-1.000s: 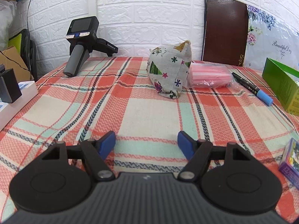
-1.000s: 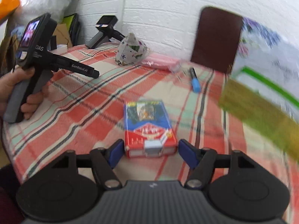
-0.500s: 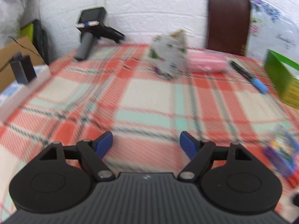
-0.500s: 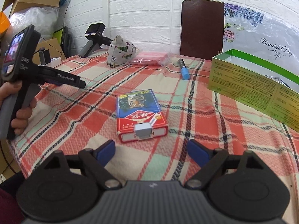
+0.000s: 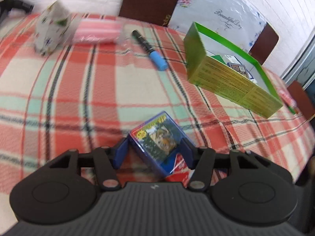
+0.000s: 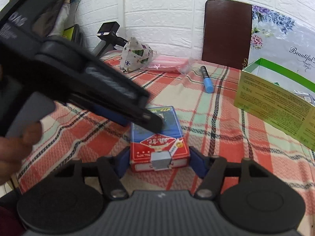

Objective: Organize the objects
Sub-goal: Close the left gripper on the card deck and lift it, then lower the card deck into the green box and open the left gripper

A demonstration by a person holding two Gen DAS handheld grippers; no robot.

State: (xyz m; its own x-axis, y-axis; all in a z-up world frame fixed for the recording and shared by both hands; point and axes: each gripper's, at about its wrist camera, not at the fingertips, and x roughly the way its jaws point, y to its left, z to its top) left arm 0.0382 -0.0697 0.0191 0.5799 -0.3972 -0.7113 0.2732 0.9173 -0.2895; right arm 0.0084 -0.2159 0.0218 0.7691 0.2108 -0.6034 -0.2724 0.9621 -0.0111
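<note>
A blue and red card box (image 6: 157,145) lies on the checked tablecloth (image 6: 216,141). My right gripper (image 6: 160,162) has its blue pads flush against the box's two long sides at the near end, with its jaws closing. My left gripper (image 5: 154,149) reaches in from the left, held by a hand (image 6: 17,143). One of its fingers (image 6: 153,122) lies across the far top of the box. In the left wrist view the card box (image 5: 155,135) sits cornerwise between the closing jaws, and I see no firm press there.
An open green box (image 5: 232,78) holding small cartons stands to the right. A blue-capped marker (image 5: 151,49), a pink packet (image 5: 96,31) and a printed cloth mask (image 5: 52,25) lie further back. Another gripper device (image 6: 107,37) rests at the back left. A brown chair back (image 6: 226,31) stands behind the table.
My left gripper swung right and downward from the bare cloth to over the card box, and its jaws narrowed. My right gripper stayed in place while its jaws closed in on the box.
</note>
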